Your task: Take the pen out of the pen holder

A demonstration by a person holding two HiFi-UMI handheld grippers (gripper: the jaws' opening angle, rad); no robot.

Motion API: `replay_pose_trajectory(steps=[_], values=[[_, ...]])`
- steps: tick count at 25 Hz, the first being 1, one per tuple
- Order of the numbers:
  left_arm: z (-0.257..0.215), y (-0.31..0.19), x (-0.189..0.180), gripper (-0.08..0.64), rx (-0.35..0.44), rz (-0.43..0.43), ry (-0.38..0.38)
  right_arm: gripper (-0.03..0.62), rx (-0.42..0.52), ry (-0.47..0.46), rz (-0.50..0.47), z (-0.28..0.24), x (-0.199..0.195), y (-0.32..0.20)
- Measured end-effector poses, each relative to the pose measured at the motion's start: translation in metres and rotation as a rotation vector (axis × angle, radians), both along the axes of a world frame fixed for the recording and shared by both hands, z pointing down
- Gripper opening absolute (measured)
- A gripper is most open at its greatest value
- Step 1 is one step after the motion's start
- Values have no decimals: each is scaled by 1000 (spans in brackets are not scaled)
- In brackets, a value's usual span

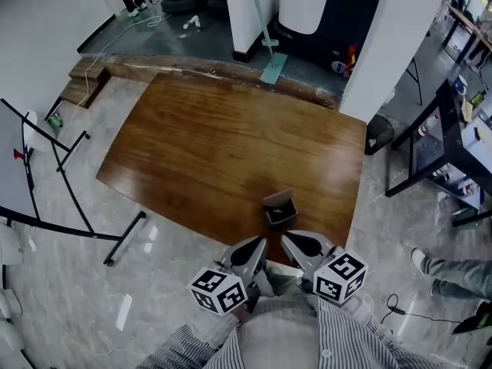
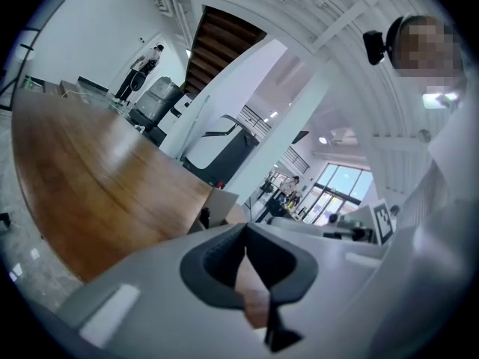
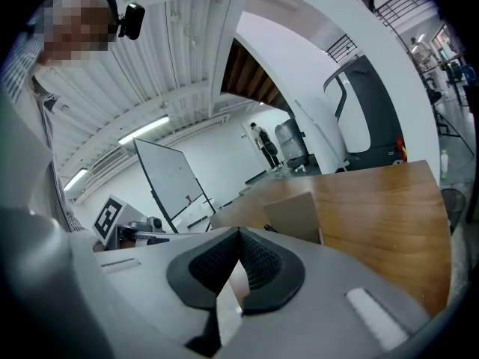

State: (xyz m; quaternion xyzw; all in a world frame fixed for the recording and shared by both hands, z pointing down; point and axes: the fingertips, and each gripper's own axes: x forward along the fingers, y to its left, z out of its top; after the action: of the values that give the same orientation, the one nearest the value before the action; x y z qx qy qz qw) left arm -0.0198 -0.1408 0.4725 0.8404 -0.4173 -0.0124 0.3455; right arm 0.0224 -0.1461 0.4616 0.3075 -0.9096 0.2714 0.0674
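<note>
Brown polished wood makes up the large tabletop [image 1: 200, 137], and its near edge is partly covered by the two grippers and by the person's grey striped shirt [image 1: 338, 344] at the bottom of the head view; the hands that carry the grippers are hidden beneath the black-and-white marker cubes [image 1: 219, 289]. Close to that near edge, toward the table's right side, stands the small square open-topped tan pen holder [image 1: 279, 207]. Inside it the head view shows only a short pale streak, the pen [image 1: 281, 206], too small to give its shape or colour; it lies within the holder's walls. From the left gripper view the holder [image 2: 218, 206] shows as a tan panel whose lower part is cut off by the gripper's grey body, and a small dark shape at its left edge cannot be identified. The right gripper view likewise shows only the holder's upper wall [image 3: 293, 217] above the jaws. The left gripper [image 1: 259, 242] sits just short of the holder, its dark ribbed pads meeting at the tips with nothing between them. The right gripper [image 1: 286, 239], beside it and equally near the holder, also has its jaws pressed together and empty. Neither gripper touches the holder.
</note>
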Motion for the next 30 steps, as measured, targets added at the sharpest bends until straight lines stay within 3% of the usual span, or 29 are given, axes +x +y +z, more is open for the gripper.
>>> replay_pose_trajectory(steps=[19,30], values=[[22,-7,-6,8,-73,42,38,0,-63,67,27,25,-15,-7],[36,-29,-15,7,-91,14,99,0,36,173,-15,27,-27,-37]])
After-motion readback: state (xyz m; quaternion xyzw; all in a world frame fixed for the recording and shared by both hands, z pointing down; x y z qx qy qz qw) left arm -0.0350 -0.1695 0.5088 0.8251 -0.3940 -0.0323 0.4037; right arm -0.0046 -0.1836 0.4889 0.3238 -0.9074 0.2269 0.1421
